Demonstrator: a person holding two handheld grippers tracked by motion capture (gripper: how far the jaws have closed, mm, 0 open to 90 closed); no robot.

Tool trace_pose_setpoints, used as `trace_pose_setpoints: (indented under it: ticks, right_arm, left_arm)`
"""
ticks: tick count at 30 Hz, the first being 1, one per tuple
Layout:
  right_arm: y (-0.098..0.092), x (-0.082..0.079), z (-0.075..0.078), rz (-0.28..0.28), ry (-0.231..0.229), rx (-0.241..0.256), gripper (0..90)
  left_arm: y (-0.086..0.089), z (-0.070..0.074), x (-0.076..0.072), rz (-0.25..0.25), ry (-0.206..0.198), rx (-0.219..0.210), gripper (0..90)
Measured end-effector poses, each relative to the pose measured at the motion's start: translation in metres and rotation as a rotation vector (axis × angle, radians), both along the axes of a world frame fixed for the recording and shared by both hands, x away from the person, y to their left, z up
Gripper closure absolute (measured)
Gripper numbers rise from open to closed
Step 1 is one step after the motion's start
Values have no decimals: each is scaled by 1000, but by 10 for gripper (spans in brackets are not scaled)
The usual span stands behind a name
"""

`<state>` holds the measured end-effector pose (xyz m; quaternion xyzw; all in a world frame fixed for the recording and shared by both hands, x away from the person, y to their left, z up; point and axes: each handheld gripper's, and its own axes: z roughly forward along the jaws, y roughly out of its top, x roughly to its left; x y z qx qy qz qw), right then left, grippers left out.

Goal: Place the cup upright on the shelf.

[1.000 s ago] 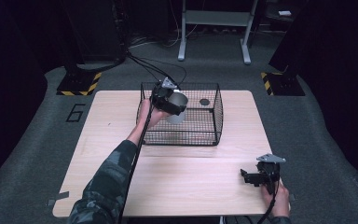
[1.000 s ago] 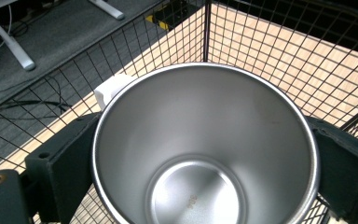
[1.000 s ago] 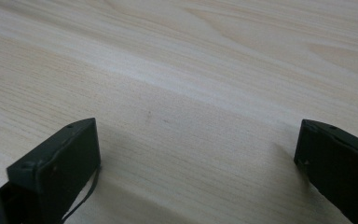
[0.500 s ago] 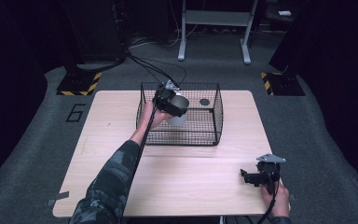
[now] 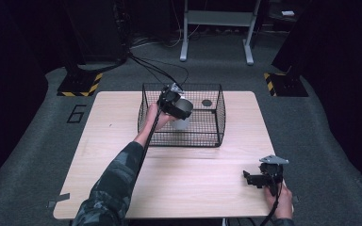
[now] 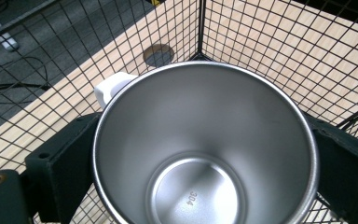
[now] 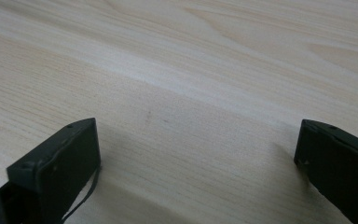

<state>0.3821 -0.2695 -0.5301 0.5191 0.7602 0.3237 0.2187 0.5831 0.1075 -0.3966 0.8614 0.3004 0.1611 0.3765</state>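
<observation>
Inside the wire basket (image 5: 219, 123), at its left side, a steel cup (image 6: 205, 149) with a white handle (image 6: 109, 87) sits clamped between the jaws of the left gripper (image 5: 175, 104). In the left gripper view the jaws press on the cup's outer wall from both sides, and the cup's mouth faces the camera, showing its bare bottom. A dark round disc (image 5: 207, 102) lies on the basket floor near the far right corner, apart from the cup. The basket stands on the far half of the wooden table (image 5: 122, 169). The right gripper (image 5: 259, 179) rests at the near right of the table, its jaws spread wide over bare wood with nothing between them.
</observation>
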Motion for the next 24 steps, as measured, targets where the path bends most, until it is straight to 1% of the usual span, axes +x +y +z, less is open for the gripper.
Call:
trace_pose_setpoints:
  ticks: [3,7,8,9,12,14,18,22,23,24]
  right_arm:
    - [0,0,0,0,0,0,0]
    - [0,0,0,0,0,0,0]
    - [0,0,0,0,0,0,0]
    - [0,0,0,0,0,0,0]
    - [0,0,0,0,0,0,0]
    - [0,0,0,0,0,0,0]
    - [0,0,0,0,0,0,0]
    - [0,0,0,0,0,0,0]
    - [0,0,0,0,0,0,0]
    - [0,0,0,0,0,0,0]
  left_arm:
    - [-1,-1,1,-5,5,9,62]
    - [-4,-4,2,-7,13,9,62]
    - [-4,-4,2,-10,12,16,62]
    - [-5,-6,3,-10,21,18,62]
    - [-6,-7,3,-13,23,25,62]
    - [-8,-9,3,-7,32,19,62]
    - [-9,-12,5,-11,38,27,62]
    - [-11,-14,5,-7,45,27,62]
    - [-11,-14,5,-11,45,35,62]
    - [-12,-14,5,-9,51,35,62]
